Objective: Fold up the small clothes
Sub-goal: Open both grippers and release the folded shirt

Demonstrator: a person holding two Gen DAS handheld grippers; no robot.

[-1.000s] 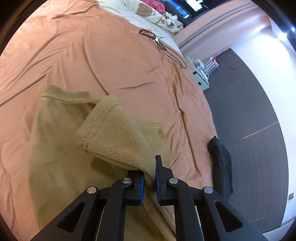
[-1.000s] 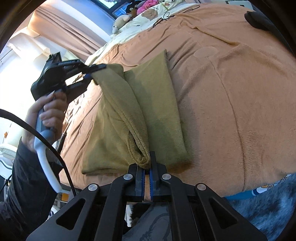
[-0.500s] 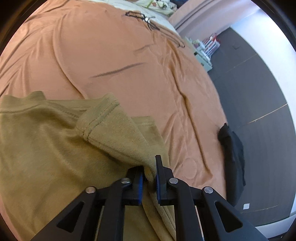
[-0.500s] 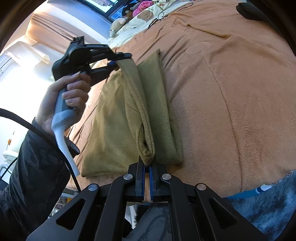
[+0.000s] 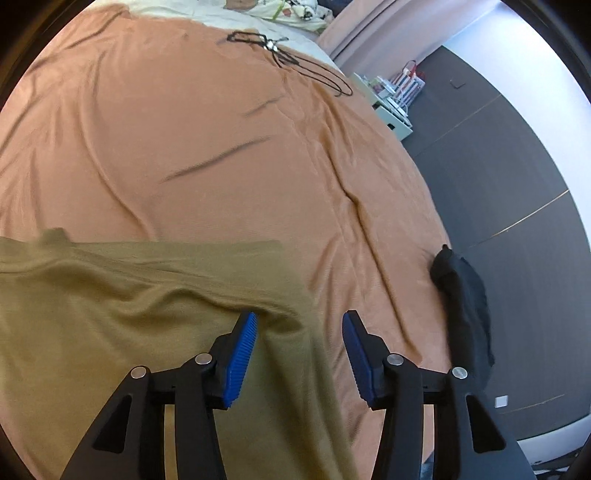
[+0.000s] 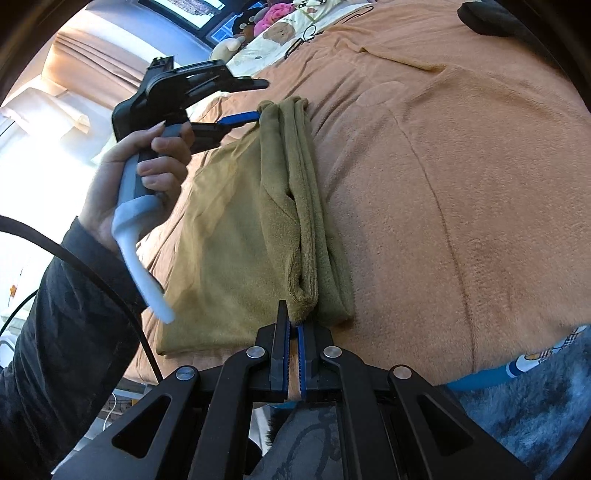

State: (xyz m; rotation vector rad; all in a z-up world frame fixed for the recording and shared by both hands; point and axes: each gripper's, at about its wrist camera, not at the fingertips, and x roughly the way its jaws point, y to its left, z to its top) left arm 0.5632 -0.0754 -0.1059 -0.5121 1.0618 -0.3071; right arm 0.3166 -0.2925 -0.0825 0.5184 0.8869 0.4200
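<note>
An olive-green garment [image 5: 147,332] lies on the orange blanket, with one side folded over into a thick strip [image 6: 306,221]. My left gripper [image 5: 299,332] is open, its blue pads [image 5: 242,354] hovering over the garment's far edge; it also shows in the right wrist view [image 6: 255,99], held by a hand. My right gripper [image 6: 291,328] is shut on the near end of the folded edge [image 6: 301,299].
The orange blanket [image 5: 221,147] covers the bed. A black cloth [image 5: 465,306] lies at the bed's right edge. A black cord [image 5: 295,62] lies further up the bed. Pillows and plush toys [image 6: 273,26] sit at the head. A blue rug [image 6: 535,406] lies below.
My left gripper carried the fold across, lowered it onto the garment and opened, letting go. My right gripper stayed shut on the near end.
</note>
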